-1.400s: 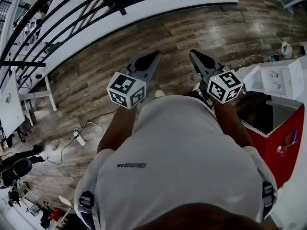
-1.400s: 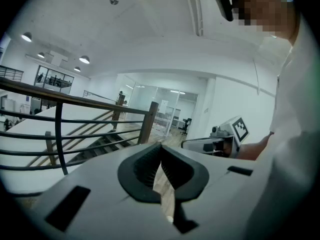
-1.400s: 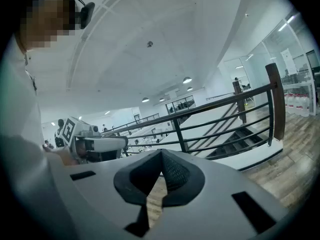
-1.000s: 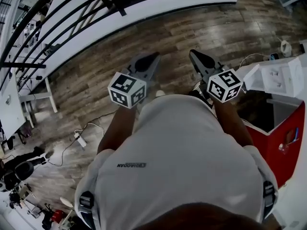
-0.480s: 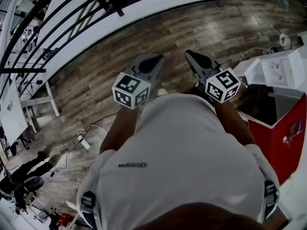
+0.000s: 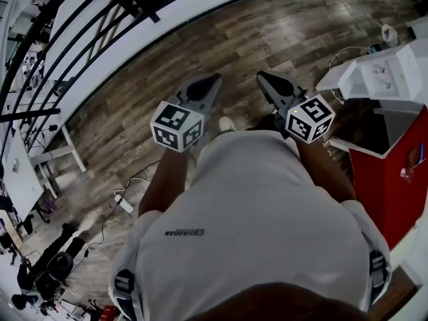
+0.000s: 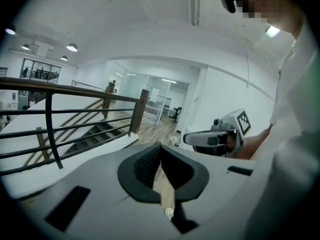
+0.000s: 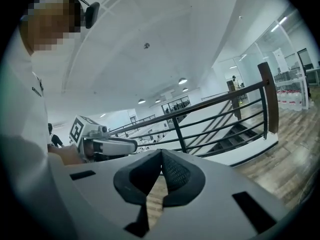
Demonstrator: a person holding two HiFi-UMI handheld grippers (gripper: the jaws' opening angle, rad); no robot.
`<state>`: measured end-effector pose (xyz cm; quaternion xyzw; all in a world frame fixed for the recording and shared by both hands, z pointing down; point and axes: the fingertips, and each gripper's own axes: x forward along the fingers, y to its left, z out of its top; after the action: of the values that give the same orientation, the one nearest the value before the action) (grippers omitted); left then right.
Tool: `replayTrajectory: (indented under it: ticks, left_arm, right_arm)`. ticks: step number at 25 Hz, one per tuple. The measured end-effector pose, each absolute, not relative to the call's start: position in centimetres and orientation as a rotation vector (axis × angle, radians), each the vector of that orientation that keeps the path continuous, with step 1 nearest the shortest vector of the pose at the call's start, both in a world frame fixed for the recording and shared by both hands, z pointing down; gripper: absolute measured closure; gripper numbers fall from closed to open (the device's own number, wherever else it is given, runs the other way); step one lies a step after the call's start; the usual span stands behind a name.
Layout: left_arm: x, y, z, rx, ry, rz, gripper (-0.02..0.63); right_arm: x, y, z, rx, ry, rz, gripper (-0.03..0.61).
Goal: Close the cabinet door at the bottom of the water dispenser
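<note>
Two tongs are pressed together and empty: the left tongs (image 6: 212,79) and the right tongs (image 6: 262,76), above the wooden floor (image 6: 267,32). The red cabinet (image 6: 381,179) stands near the right tongs; its door I cannot make out. It is probably light, stiff and hinged, so push its free edge.

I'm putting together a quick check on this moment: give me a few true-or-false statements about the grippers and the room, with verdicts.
1. The left gripper is shut and empty. True.
2. The right gripper grips a cup. False: it is shut on nothing.
3. The floor is wooden planks. True.
4. The red box stands at the person's left. False: it stands at the right.
5. A railing with dark bars borders the floor. True.
</note>
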<state>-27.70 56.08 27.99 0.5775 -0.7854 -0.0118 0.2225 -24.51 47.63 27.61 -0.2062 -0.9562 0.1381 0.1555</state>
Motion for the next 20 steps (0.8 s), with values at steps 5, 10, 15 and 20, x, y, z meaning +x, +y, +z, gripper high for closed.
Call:
replayTrajectory:
  ticks: [5,10,15,20]
  left_arm:
    - [-26.7,55.6,28.2,1.586,-2.168,-0.035,0.621]
    - [-25.9,55.0,28.0,1.575,-2.183,-0.020,0.621]
    - [-24.0,52.6,27.4,1.603,-2.194,-0.028,0.621]
    - [-20.6,49.4,27.9,1.614,-2.161,-0.025,0.621]
  right_arm:
    - [-24.2,47.2,27.2,-0.607,-2.748,0.392,0.571]
    - [-23.0,46.7,26.8,-0.627,-2.752,0.351,0.571]
    - [-20.7,44.5,27.0,-0.602,-2.755,0.342,0.571]
    - [-16.8,42.2,26.9,-0.587,-2.753,0.345,0.571]
